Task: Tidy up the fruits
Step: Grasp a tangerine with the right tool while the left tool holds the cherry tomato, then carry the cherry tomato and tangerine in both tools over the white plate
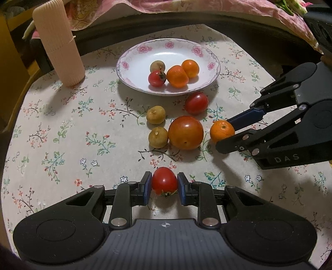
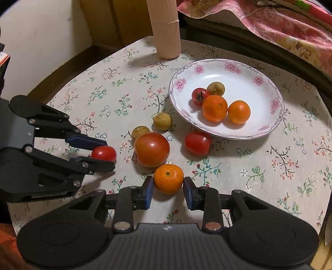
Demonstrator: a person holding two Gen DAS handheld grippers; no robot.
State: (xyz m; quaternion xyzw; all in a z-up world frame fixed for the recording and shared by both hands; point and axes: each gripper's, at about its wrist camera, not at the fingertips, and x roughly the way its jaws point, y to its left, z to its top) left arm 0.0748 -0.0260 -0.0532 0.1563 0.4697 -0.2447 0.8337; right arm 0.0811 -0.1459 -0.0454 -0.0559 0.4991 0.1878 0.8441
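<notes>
My left gripper (image 1: 164, 182) is shut on a small red tomato (image 1: 164, 179) low over the flowered tablecloth; the right wrist view shows the same grip (image 2: 108, 154). My right gripper (image 2: 168, 184) is shut on a small orange (image 2: 168, 178), also seen from the left wrist (image 1: 222, 131). Loose between them lie a large orange-red tomato (image 1: 185, 133), a red tomato (image 1: 196, 102) and two brownish round fruits (image 1: 156, 114). Behind them a white plate with pink flowers (image 1: 132, 60) holds two oranges, a red tomato and a brownish fruit.
A tall ribbed cream cylinder (image 1: 59, 45) stands at the back left of the plate. The round table's dark rim (image 1: 259, 31) curves behind the plate, with pink patterned fabric (image 1: 186, 8) beyond it. Bare cloth lies left of the fruits.
</notes>
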